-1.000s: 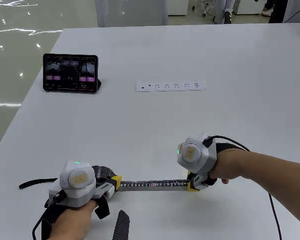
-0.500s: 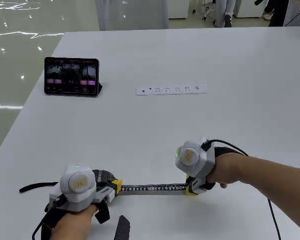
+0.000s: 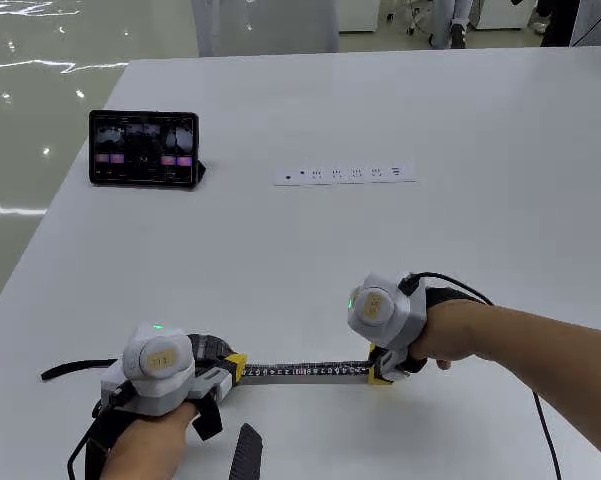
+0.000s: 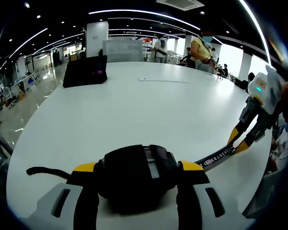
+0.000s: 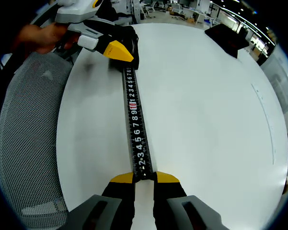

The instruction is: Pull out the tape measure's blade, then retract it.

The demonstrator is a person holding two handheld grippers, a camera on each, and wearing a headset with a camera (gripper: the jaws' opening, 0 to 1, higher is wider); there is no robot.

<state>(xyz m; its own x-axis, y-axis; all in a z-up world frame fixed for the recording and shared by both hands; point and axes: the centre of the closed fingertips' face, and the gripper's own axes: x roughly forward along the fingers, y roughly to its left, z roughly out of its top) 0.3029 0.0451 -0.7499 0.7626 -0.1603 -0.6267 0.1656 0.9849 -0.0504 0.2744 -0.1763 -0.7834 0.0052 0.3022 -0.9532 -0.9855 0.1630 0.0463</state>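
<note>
I am clamping my left gripper [image 4: 138, 166] around the black, rounded tape measure [image 4: 134, 184] and pinching my right gripper [image 5: 144, 178] on the tip of its blade [image 5: 135, 129]. The dark, numbered strip is lying straight on the white table [image 3: 280, 260], well nearer me than the power strip [image 3: 345, 174].

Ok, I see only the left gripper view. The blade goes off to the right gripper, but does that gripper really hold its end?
Observer: Yes. In the right gripper view the right gripper has both jaws closed on the end of the blade.
Operator: I read digits on it. Any coloured mark?
Observer: One red mark, about midway between that gripper and the tape measure case.
Operator: Anything beside the table?
Observer: A grey mesh chair at its edge, near the case.
</note>
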